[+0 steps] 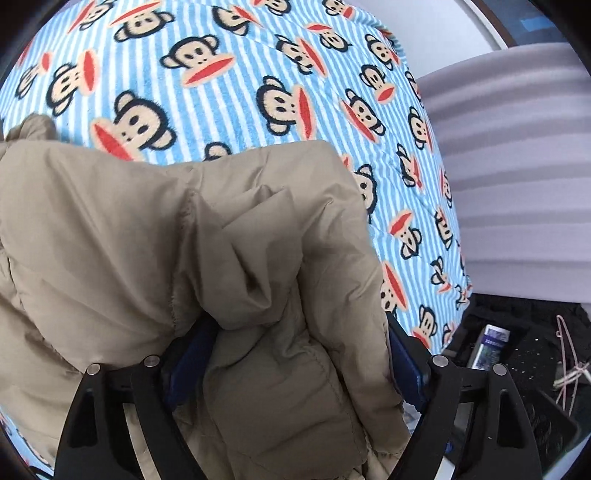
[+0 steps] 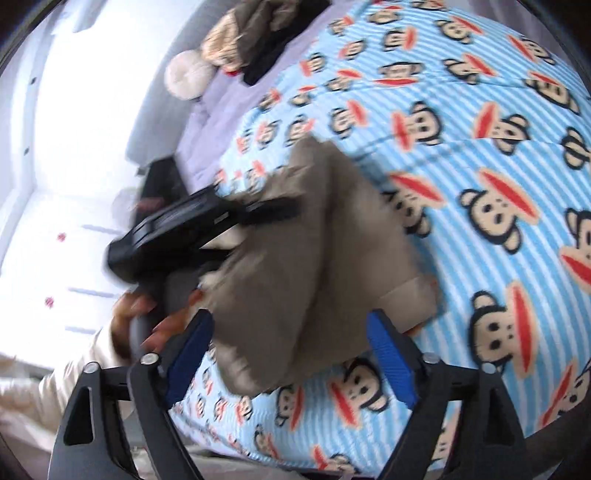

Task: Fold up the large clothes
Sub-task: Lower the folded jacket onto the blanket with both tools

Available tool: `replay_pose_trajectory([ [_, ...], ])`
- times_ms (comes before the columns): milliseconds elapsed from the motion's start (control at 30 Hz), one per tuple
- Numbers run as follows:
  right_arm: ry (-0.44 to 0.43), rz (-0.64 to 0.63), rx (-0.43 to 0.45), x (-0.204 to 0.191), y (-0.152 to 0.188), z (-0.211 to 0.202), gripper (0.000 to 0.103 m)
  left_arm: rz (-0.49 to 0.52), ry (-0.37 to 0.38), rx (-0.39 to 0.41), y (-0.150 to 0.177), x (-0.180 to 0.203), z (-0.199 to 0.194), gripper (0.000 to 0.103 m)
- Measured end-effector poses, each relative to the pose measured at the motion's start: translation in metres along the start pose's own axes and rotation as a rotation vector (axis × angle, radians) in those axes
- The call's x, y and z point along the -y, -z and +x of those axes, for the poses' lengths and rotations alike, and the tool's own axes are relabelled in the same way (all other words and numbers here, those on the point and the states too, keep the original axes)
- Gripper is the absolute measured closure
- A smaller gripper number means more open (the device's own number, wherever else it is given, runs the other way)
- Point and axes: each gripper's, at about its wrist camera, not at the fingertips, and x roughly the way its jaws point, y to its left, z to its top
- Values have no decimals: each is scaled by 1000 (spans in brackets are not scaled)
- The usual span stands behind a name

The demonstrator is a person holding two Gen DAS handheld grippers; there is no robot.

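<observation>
Left gripper (image 1: 295,354): jaws wide apart; a padded fold of the jacket lies between the blue pads (image 1: 190,356), which do not visibly press on it.
Right gripper (image 2: 291,354): jaws spread wide, nothing between them; view blurred.
Jacket (image 1: 155,236): tan quilted garment, bunched on the blanket; it fills the space ahead of and between the left fingers, and lies just beyond the right fingertips.
Blanket (image 1: 229,48): blue-and-white stripes with monkey faces, spread under the jacket and beyond both grippers.
Hand (image 2: 136,317): left of the right gripper, gripping the handle of the black left gripper body.
Far clutter: a heap of clothes (image 2: 255,33), well beyond the right gripper.
</observation>
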Motion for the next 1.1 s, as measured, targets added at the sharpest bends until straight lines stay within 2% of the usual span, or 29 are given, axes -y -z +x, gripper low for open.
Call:
replay_pose_trajectory([
  [67, -5, -47, -30, -11, 4, 10, 0, 17, -17, 1, 0, 5, -1, 17],
  [167, 92, -63, -27, -22, 2, 28, 1, 47, 4, 33, -1, 10, -13, 17],
  [200, 125, -52, -10, -20, -1, 34, 16, 65, 3, 59, -3, 11, -18, 17],
  [233, 151, -40, 0, -16, -5, 40, 36, 90, -11, 103, 1, 12, -33, 17],
  [267, 177, -30, -2, -16, -4, 43, 84, 114, -34, 154, 5, 11, -48, 17],
  [367, 280, -40, 11, -6, -9, 49, 86, 139, -162, 306, 16, -3, -85, 17],
  [467, 333, -44, 1, 9, -7, 48, 86, 87, -308, 397, 21, -37, -102, 17],
  [533, 340, -9, -8, 23, -4, 48, 86, 29, -371, 399, 17, -63, -97, 17],
  [633, 348, 22, -19, 41, -2, 50, 86, -24, -395, 382, 9, -82, -78, 17],
  [733, 341, 31, -31, 52, -2, 53, 86, 15, -472, 363, 0, -72, -55, 17],
  [867, 360, 45, -47, 67, -2, 53, 84, 59, -514, 346, -11, -52, -28, 17],
  [1000, 290, 124, -78, 83, -6, 42, 84, 50, -554, 325, -18, -44, -17, 17],
  [1100, 261, 118, -89, 83, -12, 27, 84, 35, -557, 322, -19, -46, -16, 17],
])
